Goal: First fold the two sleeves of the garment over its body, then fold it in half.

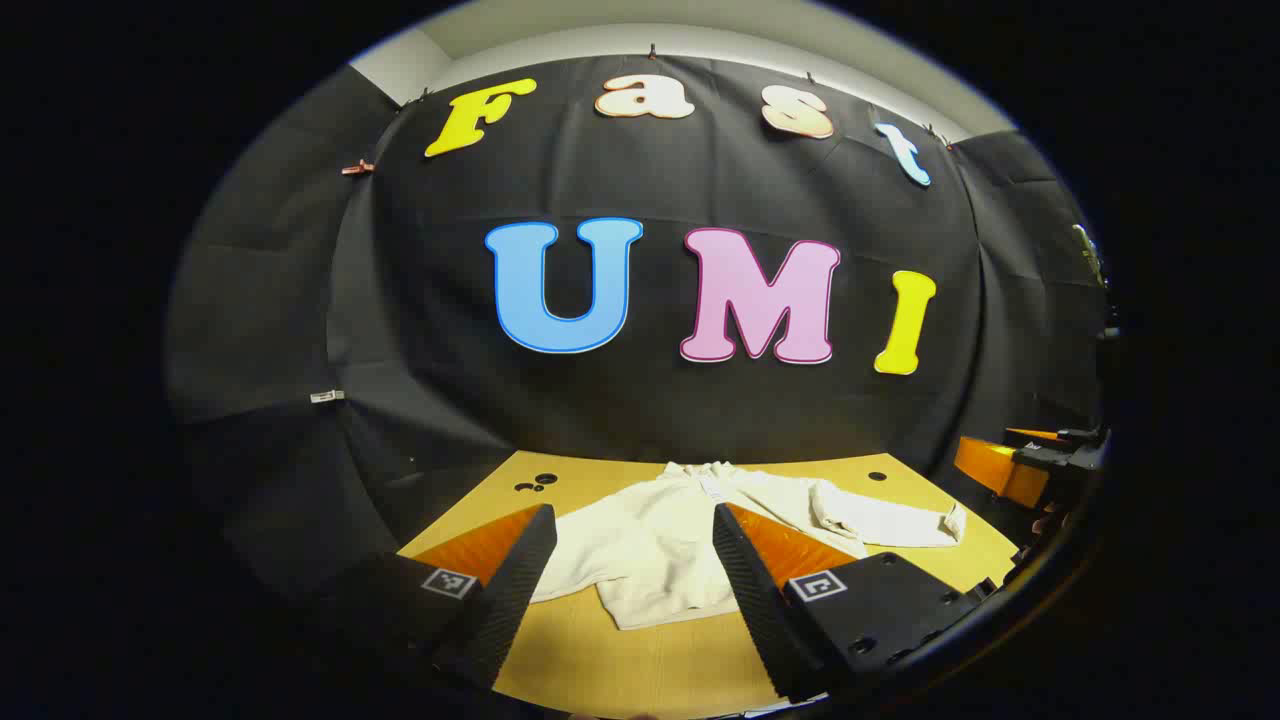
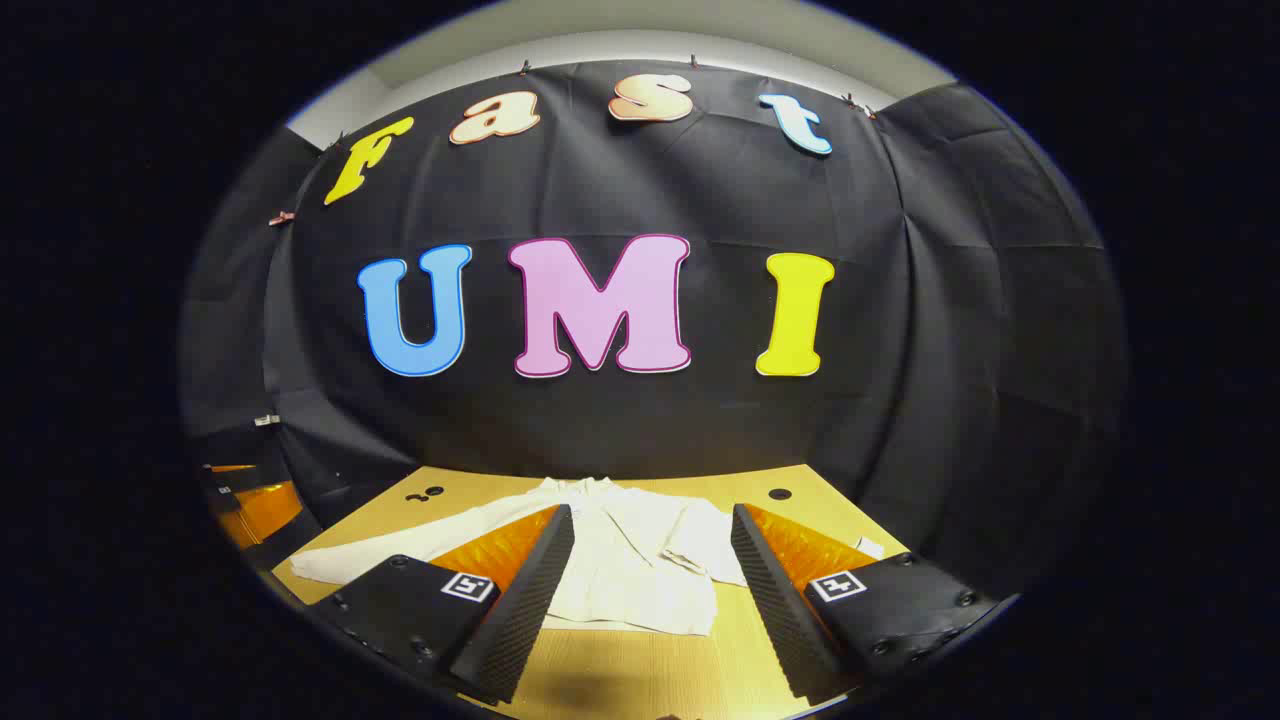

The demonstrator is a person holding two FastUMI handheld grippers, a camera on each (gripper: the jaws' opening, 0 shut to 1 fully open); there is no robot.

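A cream long-sleeved garment [image 1: 650,550] lies flat on the wooden table [image 1: 640,660], collar toward the wall. In the left gripper view one sleeve [image 1: 890,520] stretches out to the right. My left gripper [image 1: 632,512] hovers open over the near part of the table, with the garment's body showing between its fingers. In the right gripper view the garment [image 2: 630,565] lies ahead with a sleeve [image 2: 380,555] spread out to the left. The other sleeve runs behind a finger, and its cuff [image 2: 870,548] peeks out at the right. My right gripper [image 2: 652,512] is open and holds nothing.
Small black holes [image 1: 535,485] dot the far part of the table [image 2: 640,670]. Black cloth walls close in the back and both sides. The right gripper [image 1: 1030,460] shows at the right edge of the left gripper view. The left gripper [image 2: 250,505] shows at the left edge of the right gripper view.
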